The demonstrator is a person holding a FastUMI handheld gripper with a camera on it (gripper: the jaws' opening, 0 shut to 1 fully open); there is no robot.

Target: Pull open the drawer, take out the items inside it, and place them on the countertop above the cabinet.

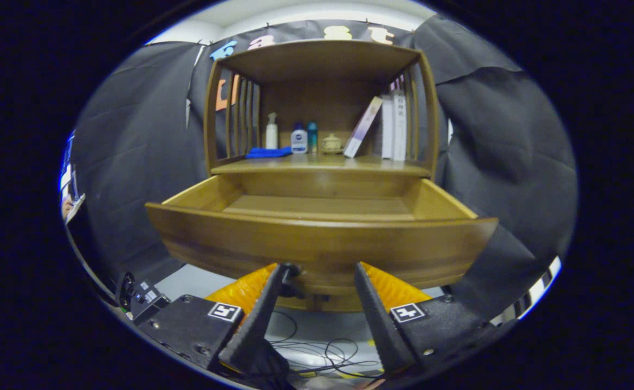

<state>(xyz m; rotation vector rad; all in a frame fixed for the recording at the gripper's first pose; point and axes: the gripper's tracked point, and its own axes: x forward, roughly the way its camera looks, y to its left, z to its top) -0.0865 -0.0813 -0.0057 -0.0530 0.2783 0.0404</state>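
The wooden drawer (317,238) stands pulled out of the cabinet (319,59), and its curved front panel is right in front of me. The part of the drawer floor that I see is bare wood; the part behind the front panel is hidden. My gripper (321,268) is open, with its fingertips against the lower edge of the drawer front. A small dark knob (293,272) sits beside the left fingertip, and the other finger stands well apart from it. Nothing is held.
On the countertop (322,164) above the drawer lie a blue cloth (267,153), a white pump bottle (271,131), a white bottle with a blue cap (298,139), a teal bottle (312,136), a small teapot (331,143) and several books (387,127). Cables (322,352) trail on the floor below.
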